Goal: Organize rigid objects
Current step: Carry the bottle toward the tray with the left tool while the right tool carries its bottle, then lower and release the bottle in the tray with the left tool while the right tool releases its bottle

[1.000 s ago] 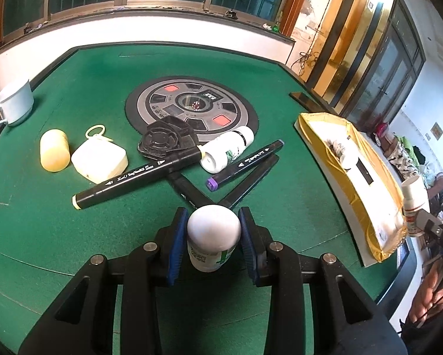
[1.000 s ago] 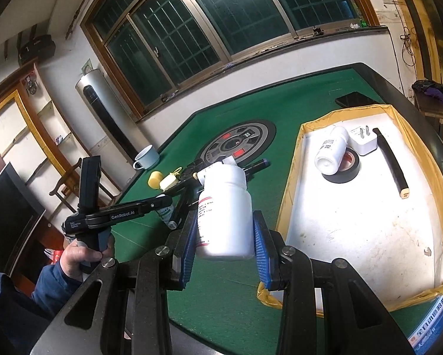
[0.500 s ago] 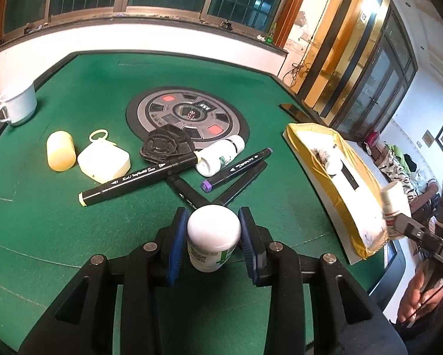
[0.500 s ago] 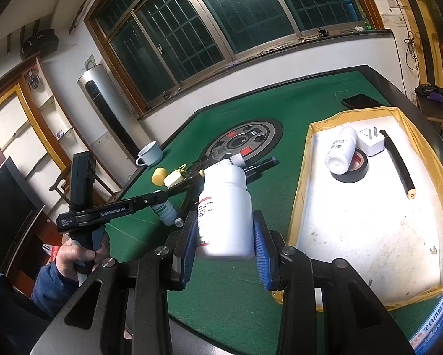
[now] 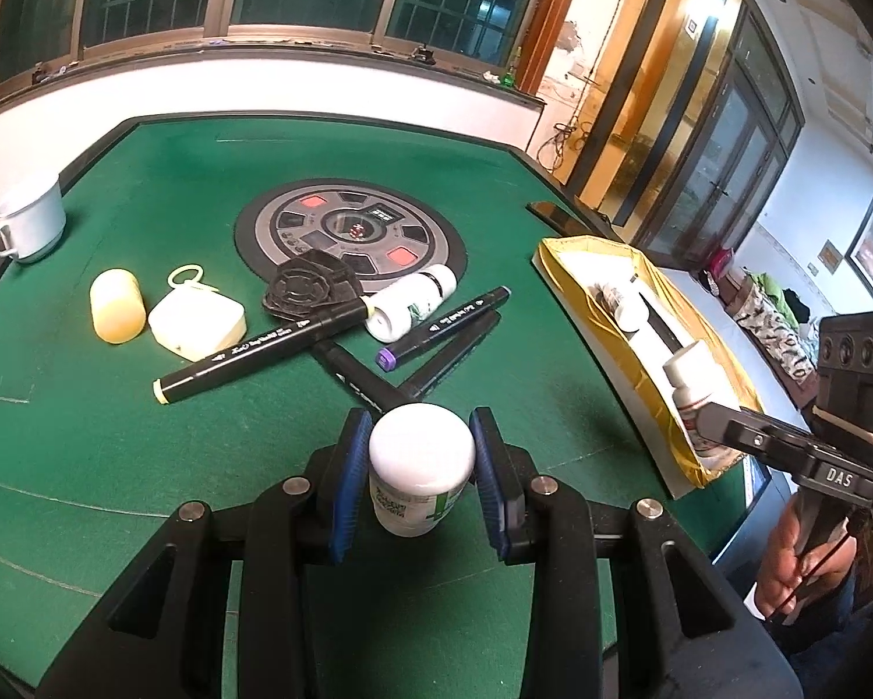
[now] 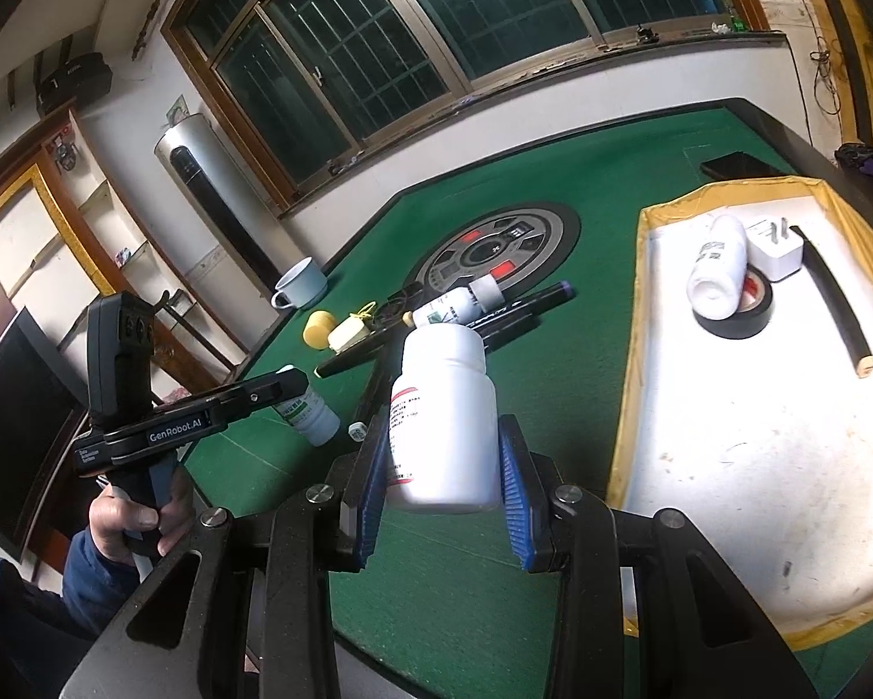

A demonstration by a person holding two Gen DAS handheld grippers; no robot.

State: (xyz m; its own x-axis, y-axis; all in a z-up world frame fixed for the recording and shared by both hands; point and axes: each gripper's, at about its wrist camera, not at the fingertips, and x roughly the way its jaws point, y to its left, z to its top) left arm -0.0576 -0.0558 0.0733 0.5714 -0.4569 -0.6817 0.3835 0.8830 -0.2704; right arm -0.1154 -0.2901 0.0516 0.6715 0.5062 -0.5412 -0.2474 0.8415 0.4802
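While the left gripper [image 5: 420,463] pinches a small white bottle [image 5: 419,469] with a green label above the green table [image 5: 116,466], the right gripper [image 6: 443,480] clamps a larger white bottle [image 6: 443,416] with a red-printed label, held beside the yellow-rimmed tray [image 6: 634,349]. Inside the tray lie another bottle [image 6: 718,274], a tape roll [image 6: 753,320], a plug [image 6: 777,247] and a black stick [image 6: 838,303]. Markers [image 5: 261,349] lie on the felt.

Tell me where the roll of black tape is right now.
In the right wrist view the roll of black tape lies in the yellow-rimmed tray, toward its far end, under a lying white bottle and beside the white charger plug.
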